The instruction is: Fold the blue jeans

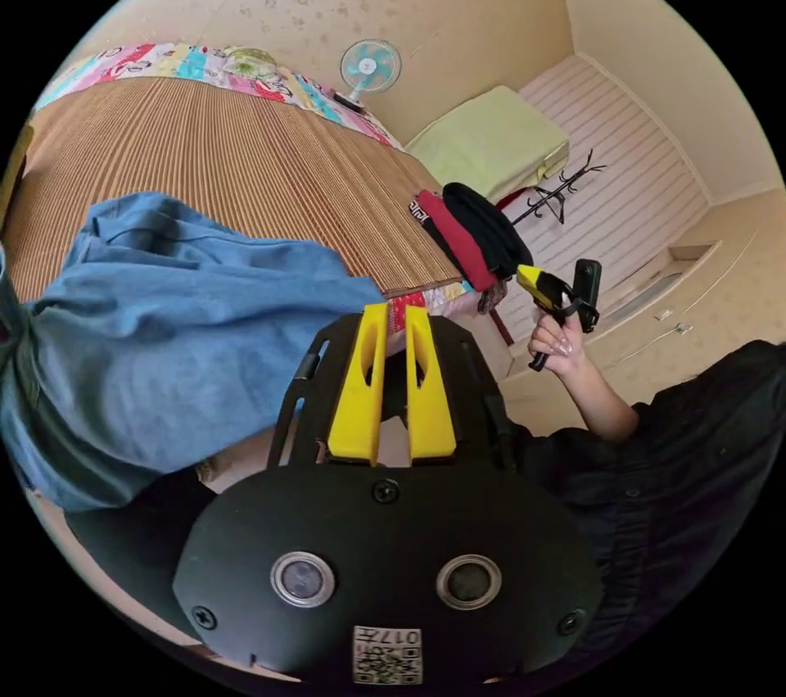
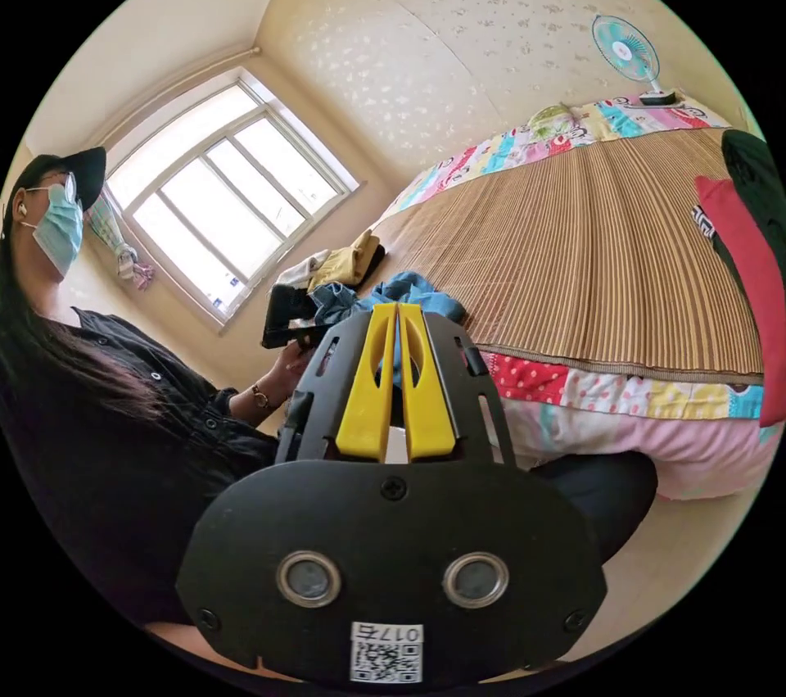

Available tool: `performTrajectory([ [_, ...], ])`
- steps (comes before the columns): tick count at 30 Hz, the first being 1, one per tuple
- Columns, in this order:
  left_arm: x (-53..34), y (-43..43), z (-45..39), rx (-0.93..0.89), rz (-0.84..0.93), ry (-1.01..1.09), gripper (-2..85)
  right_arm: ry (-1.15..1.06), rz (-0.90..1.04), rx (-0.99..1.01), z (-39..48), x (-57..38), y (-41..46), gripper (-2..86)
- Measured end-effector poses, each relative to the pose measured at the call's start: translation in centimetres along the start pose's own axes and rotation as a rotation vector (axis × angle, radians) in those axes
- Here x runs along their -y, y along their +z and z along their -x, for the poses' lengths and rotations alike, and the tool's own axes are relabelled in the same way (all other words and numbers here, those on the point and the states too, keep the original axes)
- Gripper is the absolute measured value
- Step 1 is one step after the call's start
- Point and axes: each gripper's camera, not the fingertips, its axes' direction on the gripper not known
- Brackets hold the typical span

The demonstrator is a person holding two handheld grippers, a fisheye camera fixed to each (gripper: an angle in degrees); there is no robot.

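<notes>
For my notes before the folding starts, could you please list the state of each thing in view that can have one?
blue jeans: unfolded, bunched, lying on the bed's near edge, held by neither gripper
left gripper: shut, empty, held in the air beside the jeans
right gripper: shut, empty, held in the air off the bed
folded clothes: stacked at the bed's edge
fan: upright; running or not, cannot tell
window: shut

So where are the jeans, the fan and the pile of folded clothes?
jeans (image 1: 188, 337): left gripper view, middle of the blue cloth on the mat.
fan (image 1: 370, 66): left gripper view, centre of its round head.
folded clothes (image 1: 463, 238): left gripper view, the red layer of the pile.
</notes>
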Motion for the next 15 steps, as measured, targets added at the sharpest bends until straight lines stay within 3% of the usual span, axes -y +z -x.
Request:
performTrajectory([
  [2, -1.9, -4.4, 0.1, 0.140, -0.084, -0.064, 8.1, -0.004, 0.042, 0.014, -0.1, -0.6, 1.6, 0.6],
  [4, -4.1, -11.6, 0.9, 0.441, -0.249, -0.210, 8.4, -0.016, 0.083, 0.051, -0.2, -1.2, 3.6, 0.9],
  [7, -6.0, -18.9, 3.5, 0.675, -0.389, -0.381, 10.4, -0.087, 0.141, 0.097, 1.1, -0.6, 7.2, 1.8],
  [11, -7.2, -23.3, 7.9, 0.688, -0.436, -0.517, 14.2, -0.195, 0.282, 0.215, 4.6, 2.6, 15.7, 4.7],
  [15, -6.1, -22.7, 10.3, 0.612, -0.417, -0.584, 15.9, -0.398, 0.394, 0.170, 11.6, 6.6, 28.4, 11.4],
])
